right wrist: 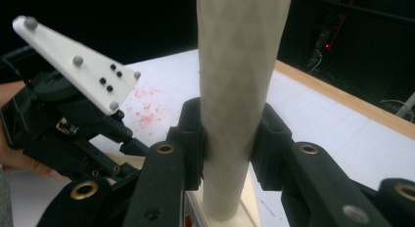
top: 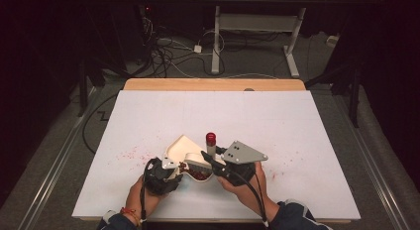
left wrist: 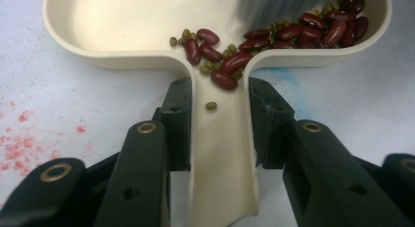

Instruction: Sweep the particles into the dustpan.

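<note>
White surface (top: 297, 141) is carrying the work at its near centre; faint red specks (top: 130, 153) are lying scattered on it left of the tools, and more are showing in the left gripper view (left wrist: 19, 148). Beyond the far wooden edge, a tangle of cables (top: 168, 54) and a white desk frame (top: 257, 27) are standing on the floor, well apart from the work. Cream dustpan (top: 182, 149) is lying on the surface with its handle pointing toward the person; in the left gripper view its tray (left wrist: 122, 26) is holding red kidney beans (left wrist: 313, 29) and small green beans (left wrist: 182, 37), mostly gathered at the right side and at the mouth of the handle, with one green bean sitting alone in the handle channel. Left claw (left wrist: 220, 124) is gripping the dustpan handle (left wrist: 222, 158), jaws pressing on both of its sides. Right claw (right wrist: 227, 139) is clamping a pale brush handle (right wrist: 235, 80), jaws pressed against it on both sides; the handle is standing nearly upright with a red cap (top: 211, 138) on top. The brush bristles (left wrist: 279, 7) are appearing blurred over the beans in the tray. The left claw's body with its white plate (right wrist: 78, 60) is sitting just beside the brush handle.
</note>
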A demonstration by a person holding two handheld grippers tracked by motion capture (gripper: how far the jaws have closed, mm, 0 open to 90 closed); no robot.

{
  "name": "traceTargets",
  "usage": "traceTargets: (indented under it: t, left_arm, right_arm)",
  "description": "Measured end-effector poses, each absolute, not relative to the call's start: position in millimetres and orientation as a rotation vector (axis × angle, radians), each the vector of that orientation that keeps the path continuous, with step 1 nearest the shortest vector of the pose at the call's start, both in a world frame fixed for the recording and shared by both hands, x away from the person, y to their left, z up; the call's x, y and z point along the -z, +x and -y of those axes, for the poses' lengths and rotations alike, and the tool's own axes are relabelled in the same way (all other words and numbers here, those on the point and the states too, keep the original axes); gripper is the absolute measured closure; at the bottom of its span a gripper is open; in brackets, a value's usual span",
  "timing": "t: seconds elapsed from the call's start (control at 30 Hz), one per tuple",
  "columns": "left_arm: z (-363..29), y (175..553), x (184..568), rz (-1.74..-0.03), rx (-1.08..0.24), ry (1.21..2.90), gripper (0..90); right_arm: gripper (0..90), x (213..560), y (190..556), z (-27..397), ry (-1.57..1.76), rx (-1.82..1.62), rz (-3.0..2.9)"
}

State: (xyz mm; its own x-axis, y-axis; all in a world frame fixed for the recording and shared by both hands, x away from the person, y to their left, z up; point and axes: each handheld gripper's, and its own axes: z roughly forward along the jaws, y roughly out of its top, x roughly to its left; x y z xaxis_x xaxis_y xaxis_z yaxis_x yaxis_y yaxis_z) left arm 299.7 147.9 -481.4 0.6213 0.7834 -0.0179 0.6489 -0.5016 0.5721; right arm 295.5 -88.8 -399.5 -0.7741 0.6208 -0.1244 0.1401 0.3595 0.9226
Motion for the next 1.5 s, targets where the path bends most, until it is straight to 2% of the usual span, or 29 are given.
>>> traceTargets:
  t: [0.57, 0.97, 1.5]
  left_arm:
    - [-151.2, 300.4, 481.1, -1.123, -0.332, 2.302, 63.5]
    - [-153.3, 300.7, 479.1, -1.137, -0.338, 2.272, 63.6]
    - [-166.8, 304.6, 478.2, -1.161, -0.351, 2.244, 63.6]
  right_arm:
    - [70.0, 389.0, 303.4, 114.0, 0.701, -1.378, -2.089]
    - [70.0, 398.5, 293.6, 99.5, 0.662, -1.362, -2.201]
    - [70.0, 369.2, 295.2, 137.7, 0.696, -1.456, -2.12]
